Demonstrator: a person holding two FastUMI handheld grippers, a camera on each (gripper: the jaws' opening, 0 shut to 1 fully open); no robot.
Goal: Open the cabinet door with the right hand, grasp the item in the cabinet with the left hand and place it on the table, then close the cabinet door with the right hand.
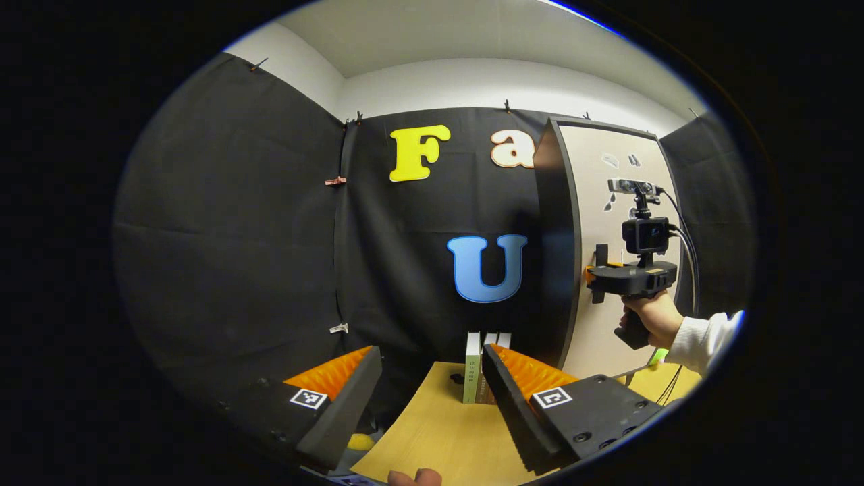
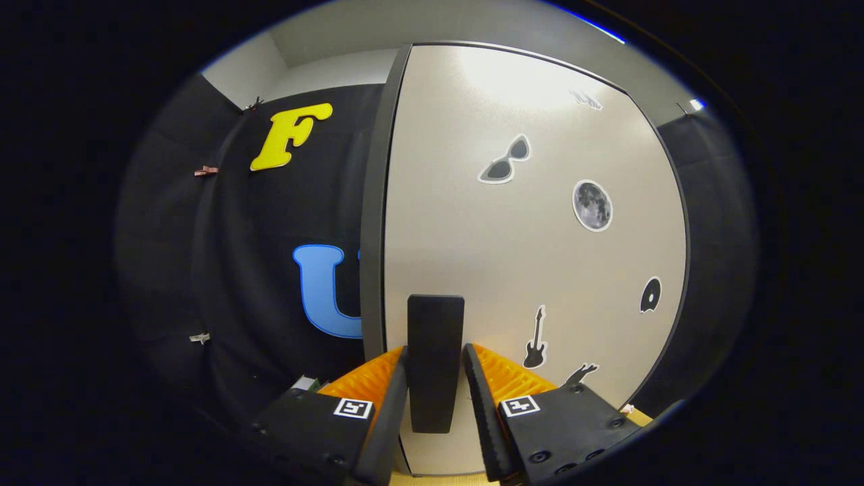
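Cabinet door (image 2: 533,256) is big and pale, w/ stickers; the right gripper (image 2: 435,391) has its fingers clamped on the door's dark upright handle (image 2: 435,358), so this looks like a door step, opening or closing, can't tell which for sure. The item, prob. the books (image 1: 480,368), stands upright on the bench (image 1: 432,439) just ahead of the left gripper (image 1: 432,398), so closing seems likelier & next move calls for swinging the door w/o losing the handle. Left fingers are wide apart, holding nothing.
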